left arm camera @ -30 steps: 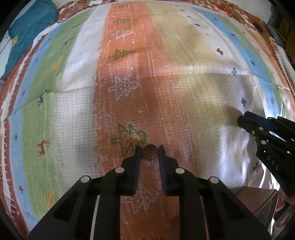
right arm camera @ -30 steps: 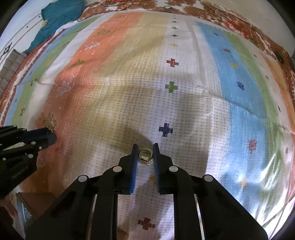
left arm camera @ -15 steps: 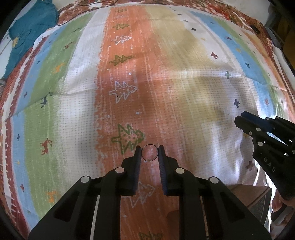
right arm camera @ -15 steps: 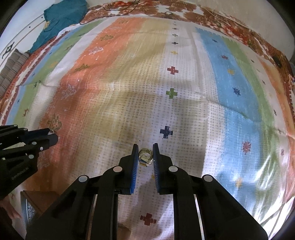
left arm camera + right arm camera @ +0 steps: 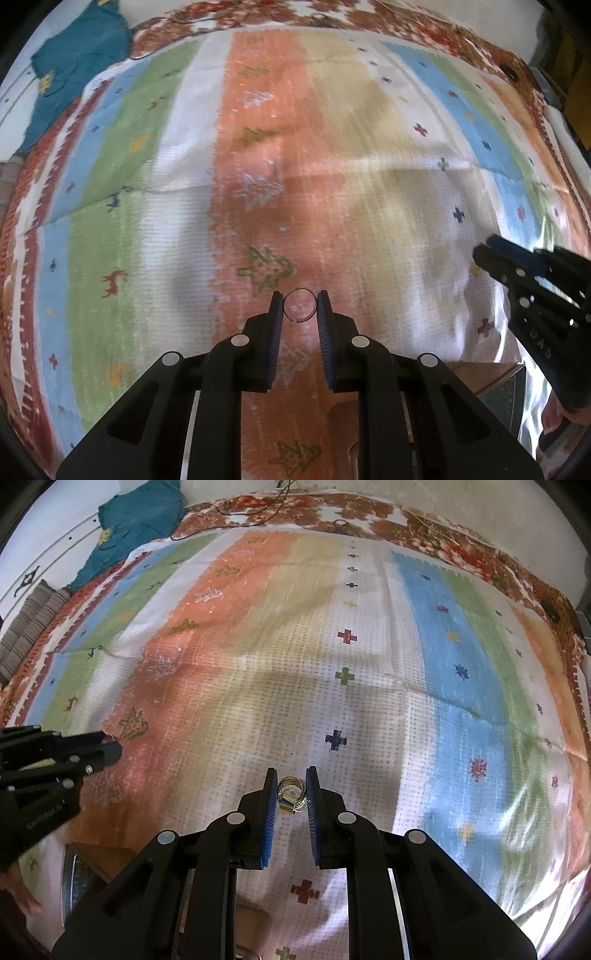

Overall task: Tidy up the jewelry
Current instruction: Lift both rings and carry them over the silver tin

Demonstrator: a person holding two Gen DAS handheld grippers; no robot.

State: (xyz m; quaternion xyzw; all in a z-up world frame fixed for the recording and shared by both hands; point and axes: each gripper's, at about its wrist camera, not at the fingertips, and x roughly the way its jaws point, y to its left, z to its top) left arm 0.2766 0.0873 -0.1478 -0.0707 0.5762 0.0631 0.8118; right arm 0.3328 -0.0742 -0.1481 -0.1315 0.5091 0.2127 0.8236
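Striped cotton bedspread (image 5: 177,206) in orange, white, green and blue, printed with small trees and crosses, fills both wrist views. The left gripper (image 5: 300,308) points steeply down, its jaws clamped on a thin wire ring (image 5: 300,305) held flat between the fingertips, clear of the cloth. The right gripper (image 5: 291,789) is likewise closed on a gold ring (image 5: 291,794), chunkier and glinting, pinched between its blue pads (image 5: 269,812). Each gripper shows at the edge of the other's view, well apart. Near the bottom edge, partly hidden behind the grippers, sits what looks like a wooden box (image 5: 92,864); its inside is too unclear to read. The step in hand seems to be carrying both rings after pickup. The next move probably calls for steady grips, then lowering each ring over its place before letting go
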